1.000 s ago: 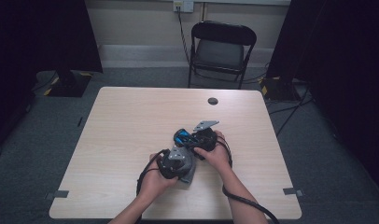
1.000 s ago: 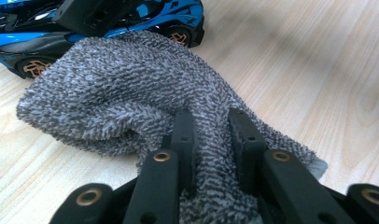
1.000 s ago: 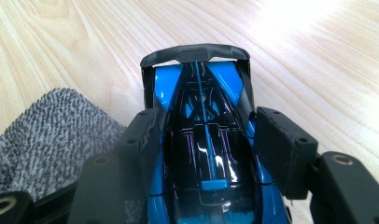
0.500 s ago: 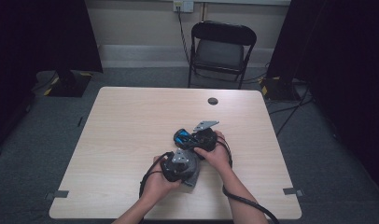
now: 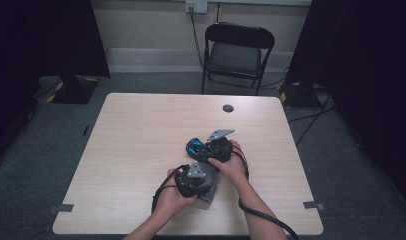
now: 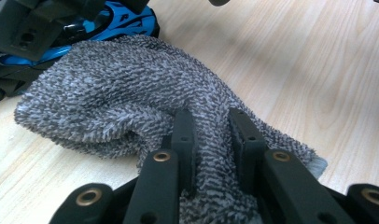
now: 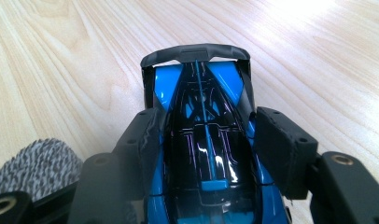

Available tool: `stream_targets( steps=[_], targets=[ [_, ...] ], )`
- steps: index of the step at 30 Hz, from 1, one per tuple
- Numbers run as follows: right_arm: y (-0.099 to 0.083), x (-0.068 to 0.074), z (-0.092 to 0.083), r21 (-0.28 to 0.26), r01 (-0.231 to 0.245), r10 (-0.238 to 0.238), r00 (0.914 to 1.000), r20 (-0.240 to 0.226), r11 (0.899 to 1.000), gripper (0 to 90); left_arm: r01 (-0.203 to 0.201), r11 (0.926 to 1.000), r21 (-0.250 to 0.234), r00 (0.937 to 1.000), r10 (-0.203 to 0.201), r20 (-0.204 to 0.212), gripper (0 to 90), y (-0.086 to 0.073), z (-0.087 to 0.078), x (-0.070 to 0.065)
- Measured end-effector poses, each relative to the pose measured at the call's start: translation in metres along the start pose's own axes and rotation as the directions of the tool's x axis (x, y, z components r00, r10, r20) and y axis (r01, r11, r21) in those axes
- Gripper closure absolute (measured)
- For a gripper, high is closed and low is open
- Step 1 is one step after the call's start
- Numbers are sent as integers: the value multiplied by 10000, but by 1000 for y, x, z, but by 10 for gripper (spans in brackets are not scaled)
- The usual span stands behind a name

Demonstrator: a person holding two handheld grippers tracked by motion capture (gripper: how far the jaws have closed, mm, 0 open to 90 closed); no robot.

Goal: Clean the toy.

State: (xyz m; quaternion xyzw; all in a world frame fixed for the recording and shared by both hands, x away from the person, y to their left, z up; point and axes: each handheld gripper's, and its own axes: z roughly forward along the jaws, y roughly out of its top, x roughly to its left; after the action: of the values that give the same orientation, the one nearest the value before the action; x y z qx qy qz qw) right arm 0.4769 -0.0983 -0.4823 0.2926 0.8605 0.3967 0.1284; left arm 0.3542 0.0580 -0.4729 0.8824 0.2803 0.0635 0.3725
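The wooden table [image 5: 141, 150] carries everything, with both hands working near its front middle. The left gripper [image 6: 211, 140] has its jaws pressed together on a fold of the grey terry cloth [image 6: 122, 93], which bunches ahead of its jaws and spreads to both sides of them on the tabletop. The right gripper [image 7: 206, 140] pinches the blue and black toy car [image 7: 201, 121] by its flanks, the car pointing away along the jaws with its dark wing at the far end. The cloth lies just beside the right gripper's left jaw, touching the car.
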Motion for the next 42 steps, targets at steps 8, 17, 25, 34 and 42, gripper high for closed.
stream_targets(
  steps=[8,17,25,34,42],
  targets=[
    [0,0,0,-22,29,-29,10000,-4,10000,413,-151,9999,10,9994,150,299,746,2,2,-7],
    [-1,0,0,-65,60,-60,10000,-8,10000,413,-232,9993,-278,9965,253,802,744,5,4,-16],
    [0,0,0,-6,128,-128,9999,-19,9999,412,-491,9971,-585,9929,551,1056,742,7,4,-21],
    [-3,-2,-1,-119,247,-249,9996,-150,9996,379,-644,9958,-645,9917,710,1074,736,6,4,-21],
    [1,-10,-19,-849,12,-75,9972,-745,9964,316,-630,9946,-824,9917,716,1066,733,6,3,-19]
  ],
)
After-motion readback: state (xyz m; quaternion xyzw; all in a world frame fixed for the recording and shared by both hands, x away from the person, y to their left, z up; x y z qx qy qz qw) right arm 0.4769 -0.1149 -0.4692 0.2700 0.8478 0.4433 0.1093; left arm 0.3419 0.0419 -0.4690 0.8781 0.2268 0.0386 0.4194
